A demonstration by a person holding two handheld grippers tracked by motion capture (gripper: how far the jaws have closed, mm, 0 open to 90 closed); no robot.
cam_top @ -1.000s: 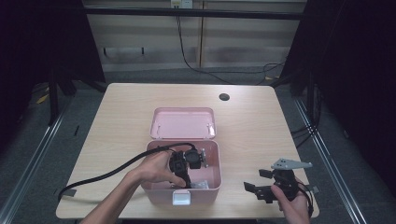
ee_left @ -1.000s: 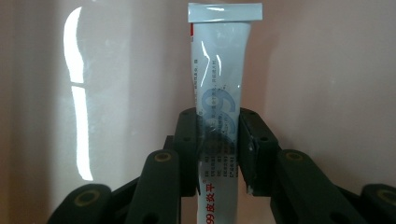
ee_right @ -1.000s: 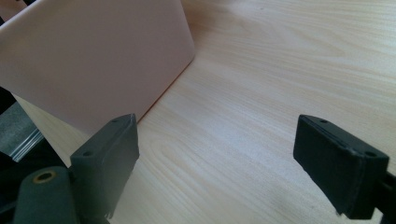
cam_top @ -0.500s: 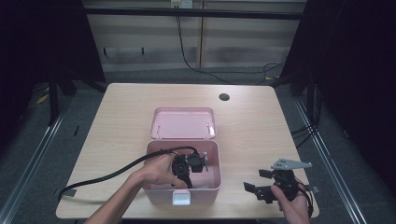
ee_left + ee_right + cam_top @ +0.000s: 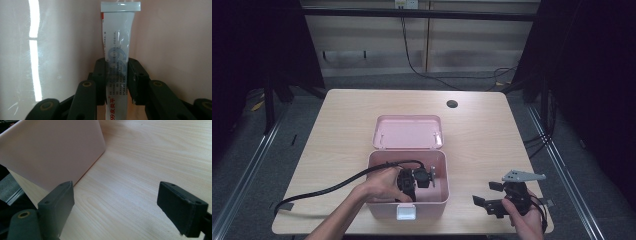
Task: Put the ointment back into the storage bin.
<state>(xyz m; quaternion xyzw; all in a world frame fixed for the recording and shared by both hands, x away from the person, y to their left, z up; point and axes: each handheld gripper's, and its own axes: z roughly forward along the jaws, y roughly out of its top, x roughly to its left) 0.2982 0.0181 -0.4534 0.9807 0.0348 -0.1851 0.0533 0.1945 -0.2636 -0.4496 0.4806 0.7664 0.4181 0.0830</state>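
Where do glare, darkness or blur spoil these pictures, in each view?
High view: the surroundings of the pale wooden table are very dark. Left gripper view: bright streaks of glare lie on the glossy pink plastic box wall, and the small print on the white squeeze tube is soft. Right gripper view: the near black jaws are blurred.

Pink box (image 5: 408,207) walls close around left tongs (image 5: 117,82)

One pink box (image 5: 408,197) with one open lid (image 5: 408,132) stands on one worktop (image 5: 337,125). One tube (image 5: 117,50) is in it. Two tools are there, the left tool (image 5: 428,176) and the right tool (image 5: 484,195).
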